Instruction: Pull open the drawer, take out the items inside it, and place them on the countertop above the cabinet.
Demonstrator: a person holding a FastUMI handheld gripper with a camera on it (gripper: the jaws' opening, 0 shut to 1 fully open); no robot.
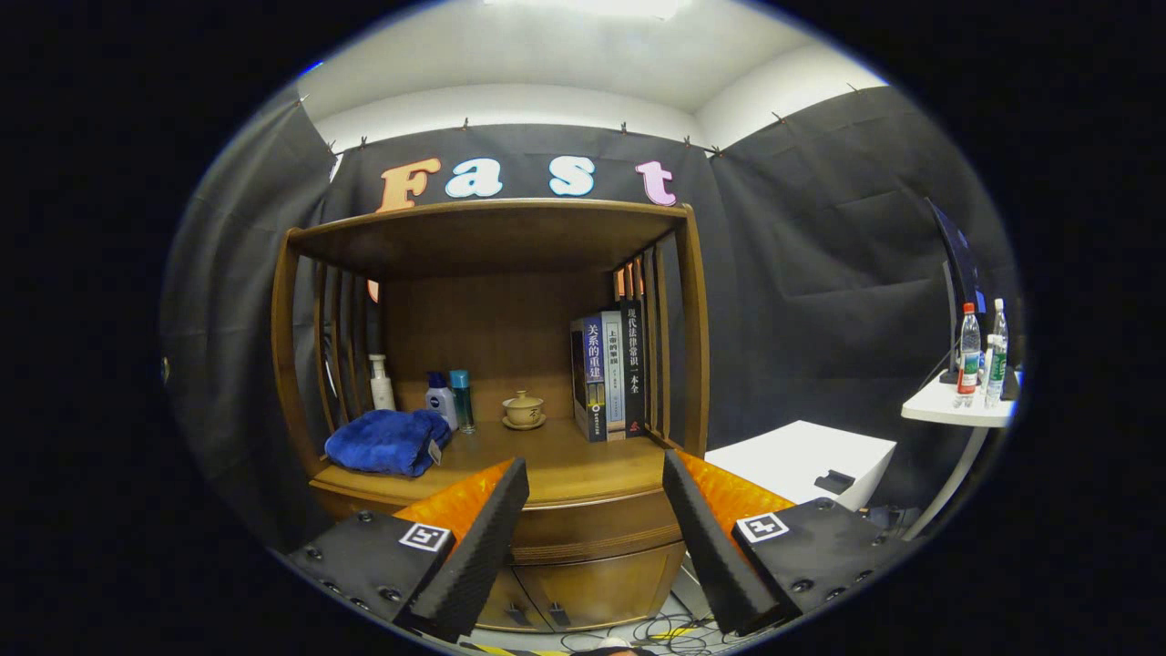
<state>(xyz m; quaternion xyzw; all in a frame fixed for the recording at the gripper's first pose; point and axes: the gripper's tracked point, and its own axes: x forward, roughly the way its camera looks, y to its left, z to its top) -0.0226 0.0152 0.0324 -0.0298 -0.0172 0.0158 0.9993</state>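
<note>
A wooden cabinet (692, 346) with slatted sides stands ahead of me. Its drawer (592, 527) sits closed under the countertop (583, 465), seen between my fingers. My gripper (597, 478) is open and holds nothing; its fingers (487, 538) stand well short of the drawer front. On the countertop lie a folded blue towel (387, 442), a white pump bottle (381, 383), two small bottles (451, 399), a lidded tea cup on a saucer (524, 410) and upright books (608, 374). The drawer's contents are hidden.
Two lower cabinet doors (583, 592) sit below the drawer. A white box (802, 460) stands right of the cabinet. Farther right, a white side table (956, 405) carries drink bottles (970, 355) and a monitor (956, 264). Cables (665, 629) lie on the floor.
</note>
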